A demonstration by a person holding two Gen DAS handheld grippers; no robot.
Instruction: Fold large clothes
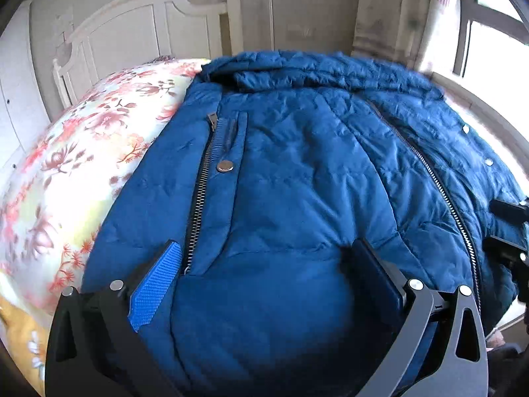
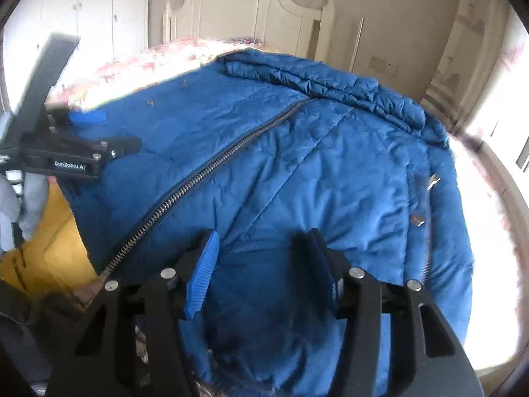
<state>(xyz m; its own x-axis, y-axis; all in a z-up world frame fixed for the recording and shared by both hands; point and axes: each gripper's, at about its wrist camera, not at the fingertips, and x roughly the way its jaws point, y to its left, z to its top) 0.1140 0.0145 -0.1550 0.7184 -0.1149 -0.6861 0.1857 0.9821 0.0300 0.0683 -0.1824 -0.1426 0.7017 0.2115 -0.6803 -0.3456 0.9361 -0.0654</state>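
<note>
A blue padded jacket (image 1: 297, 182) lies spread on the bed with its zip open, collar toward the headboard; the right wrist view shows the same jacket (image 2: 297, 165). My left gripper (image 1: 264, 278) is down on the near hem by the zip, jaws wide apart, fabric bulging between them and the ribbed pad face bare. From the side it shows at the jacket's left edge (image 2: 112, 132). My right gripper (image 2: 259, 268) is on the hem further right, jaws about half apart, puffy fabric filling the gap. It also shows at the left wrist view's right edge (image 1: 506, 228).
A floral bedspread (image 1: 82, 165) covers the bed left of the jacket, with a yellow cloth (image 1: 20, 330) at the near corner. A white headboard (image 1: 139, 23) stands behind, a bright window (image 1: 489, 53) to the right. A grey-gloved hand (image 2: 20, 205) holds the left gripper.
</note>
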